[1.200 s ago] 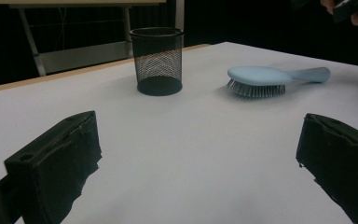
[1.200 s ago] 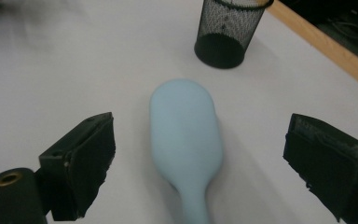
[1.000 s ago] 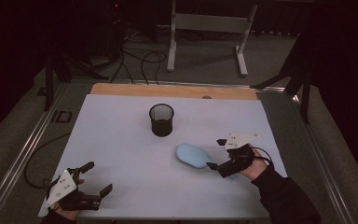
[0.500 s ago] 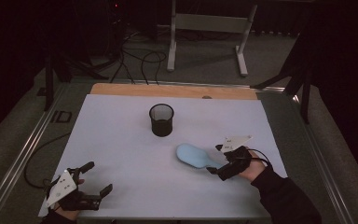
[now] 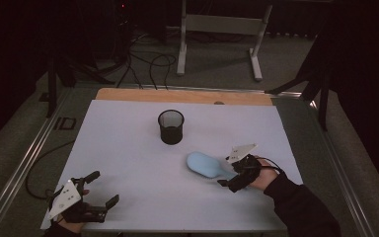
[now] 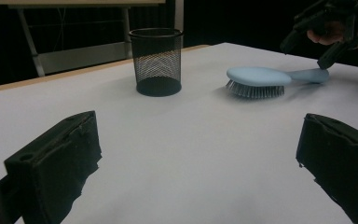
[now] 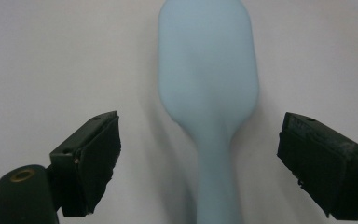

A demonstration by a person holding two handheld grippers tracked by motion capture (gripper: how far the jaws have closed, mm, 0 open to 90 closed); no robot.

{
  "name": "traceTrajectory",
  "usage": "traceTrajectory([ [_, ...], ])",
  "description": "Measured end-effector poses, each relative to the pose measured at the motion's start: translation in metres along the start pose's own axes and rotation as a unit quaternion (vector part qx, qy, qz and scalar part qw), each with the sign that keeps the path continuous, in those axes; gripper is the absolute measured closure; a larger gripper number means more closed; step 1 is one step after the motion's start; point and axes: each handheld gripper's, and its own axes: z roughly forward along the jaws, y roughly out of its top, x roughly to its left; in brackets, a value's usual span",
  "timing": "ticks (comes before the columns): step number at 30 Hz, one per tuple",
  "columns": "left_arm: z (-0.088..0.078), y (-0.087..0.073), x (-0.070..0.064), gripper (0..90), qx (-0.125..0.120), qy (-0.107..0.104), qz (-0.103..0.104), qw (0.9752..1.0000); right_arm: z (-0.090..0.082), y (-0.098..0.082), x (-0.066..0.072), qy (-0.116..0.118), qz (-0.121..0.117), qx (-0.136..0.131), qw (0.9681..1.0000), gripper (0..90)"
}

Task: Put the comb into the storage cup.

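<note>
High view: you are resting your left gripper (image 5: 94, 200) near the table's (image 5: 128, 148) front edge, jaws apart, empty. Hairbrush (image 5: 205, 164) is lying bristles-down beside the cup (image 5: 170, 127); your right gripper (image 5: 233, 177) is straddling its handle, jaws apart, grasp not yet made.

Item count on the surface (image 5: 128, 148): one black mesh cup (image 5: 170, 127) and one light blue hairbrush (image 5: 205, 165). Claw count: two, comprising one left claw (image 5: 101, 190) and one right claw (image 5: 227, 172), each with two black jaws.
</note>
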Motion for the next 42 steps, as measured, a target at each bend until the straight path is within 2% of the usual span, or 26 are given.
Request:
traceTrajectory([
  [5, 0.000, 0.000, 0.000, 0.0, 0.000, 0.000, 0.000, 1.0000, 0.003, 0.002, 0.000, -0.002, -0.003, 0.018, 0.9998, 15.6],
  [6, 0.000, 0.000, 0.000, 0.0, -0.001, 0.000, -0.001, 1.0000, 0.004, 0.002, -0.001, 0.000, -0.003, 0.023, 0.9997, 19.9],
  [11, -0.001, 0.000, 0.000, 0.0, -0.003, -0.002, -0.005, 1.0000, 0.007, 0.003, -0.001, 0.002, -0.004, 0.041, 0.9992, 24.6],
  [13, -0.001, 0.000, 0.000, 0.0, -0.003, -0.002, -0.005, 1.0000, 0.009, 0.004, -0.001, 0.000, -0.008, 0.049, 0.9988, 26.2],
  [14, 0.000, 0.000, 0.000, 0.0, -0.003, -0.002, -0.004, 1.0000, 0.010, 0.005, 0.000, -0.005, -0.008, 0.055, 0.9984, 31.3],
  [17, -0.001, 0.001, -0.001, 0.0, -0.005, 0.000, -0.001, 1.0000, 0.012, 0.007, 0.001, -0.008, -0.011, 0.067, 0.9977, 36.5],
  [20, -0.001, 0.002, -0.001, 0.0, -0.009, 0.001, 0.001, 1.0000, 0.013, 0.008, 0.001, -0.013, -0.012, 0.073, 0.9972, 39.2],
  [27, -0.001, 0.001, -0.001, 0.0, -0.007, 0.000, 0.001, 1.0000, 0.019, 0.009, -0.002, -0.009, -0.014, 0.114, 0.9933, 47.9],
  [34, -0.001, 0.001, -0.001, 0.0, -0.007, -0.001, 0.000, 1.0000, 0.024, 0.013, -0.001, -0.016, -0.019, 0.139, 0.9899, 56.8],
  [42, -0.001, 0.001, -0.001, 0.0, -0.007, -0.001, -0.001, 1.0000, 0.029, 0.018, -0.003, -0.015, -0.017, 0.169, 0.9854, 57.7],
])
